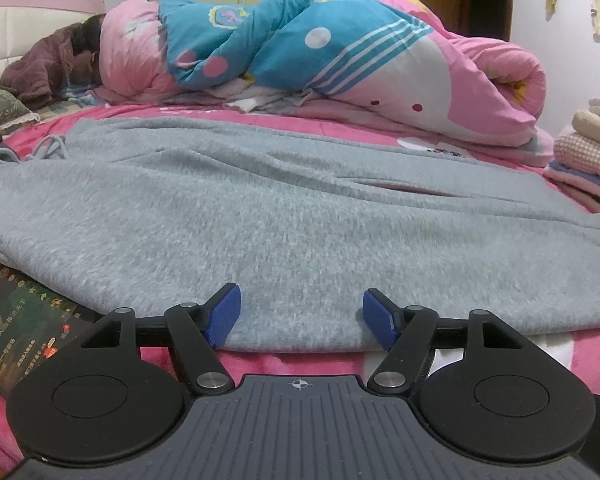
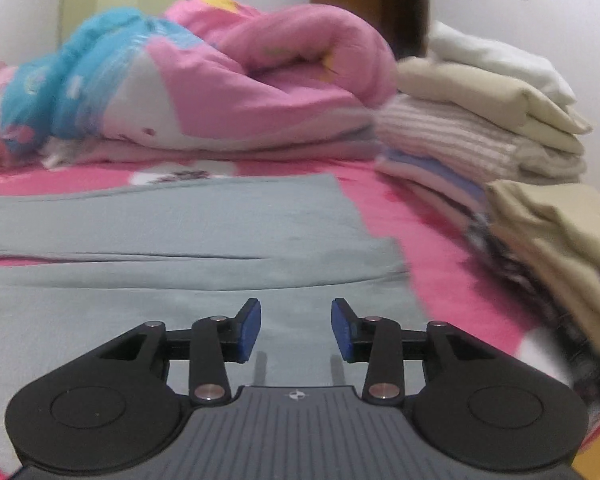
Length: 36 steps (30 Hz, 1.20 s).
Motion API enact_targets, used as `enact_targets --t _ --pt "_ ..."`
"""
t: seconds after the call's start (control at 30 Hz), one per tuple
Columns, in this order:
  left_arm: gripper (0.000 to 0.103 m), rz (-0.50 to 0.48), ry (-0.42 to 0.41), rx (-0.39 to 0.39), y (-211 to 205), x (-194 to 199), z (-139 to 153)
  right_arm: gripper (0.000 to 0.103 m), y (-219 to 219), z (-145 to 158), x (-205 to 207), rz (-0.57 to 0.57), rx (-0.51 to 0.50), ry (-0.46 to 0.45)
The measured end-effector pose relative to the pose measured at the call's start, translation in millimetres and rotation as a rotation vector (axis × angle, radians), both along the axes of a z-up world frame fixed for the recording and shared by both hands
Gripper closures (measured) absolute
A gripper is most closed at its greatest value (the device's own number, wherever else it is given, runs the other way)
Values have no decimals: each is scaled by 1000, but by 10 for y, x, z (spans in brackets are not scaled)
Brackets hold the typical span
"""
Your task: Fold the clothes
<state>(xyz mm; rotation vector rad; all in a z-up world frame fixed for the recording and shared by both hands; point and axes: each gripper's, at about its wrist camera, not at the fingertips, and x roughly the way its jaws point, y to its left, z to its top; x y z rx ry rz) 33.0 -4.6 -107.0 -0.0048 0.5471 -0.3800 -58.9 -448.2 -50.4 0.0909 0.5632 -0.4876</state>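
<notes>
Fingers (image 1: pixel 225 316) spread over grey garment (image 1: pixel 260 220); right view shows folded stack (image 2: pixel 500 140)

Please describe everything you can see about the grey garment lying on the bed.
The grey garment is soft, fleecy-looking knit, spread nearly flat on the pink bedsheet, with mild wrinkles. A drawstring trails at its far left; a slit shows pink beneath. Both the left gripper and right gripper hover at its near edge, jaws open, gripping nothing.

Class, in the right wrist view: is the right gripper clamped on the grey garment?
No. The right gripper is open above the grey garment.
</notes>
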Motion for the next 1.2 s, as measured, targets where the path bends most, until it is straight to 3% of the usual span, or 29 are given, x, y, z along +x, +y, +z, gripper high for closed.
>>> enact_targets --t 0.1,0.23,0.4,0.6,0.67,0.87,0.93,1.03,1.2 --pt "33 10 -1 -3 -3 26 -5 62 -310 15 -66 -74 5 27" --pt "31 26 -12 2 -35 51 -19 62 -495 76 -429 -131 124 -66" --pt "26 38 -49 41 -127 41 -52 61 -348 -8 -1089 -139 258 -163" --pt "24 47 -78 41 -133 19 -76 57 -315 -310 -1937 -258 603 -345" --pt "24 47 -90 41 -132 3 -78 56 -417 -466 -2048 -298 716 -380" --pt "26 -119 -130 55 -308 -168 105 58 -642 -675 -1998 -298 840 -408" --pt "26 -178 -143 60 -370 -227 170 64 -667 -687 -1934 -263 857 -406" --pt "25 -288 -154 73 -508 -324 266 92 -703 -639 -1860 -217 869 -440" --pt "25 -579 -136 191 -1095 -522 359 96 -852 -495 -1646 -144 895 -524"
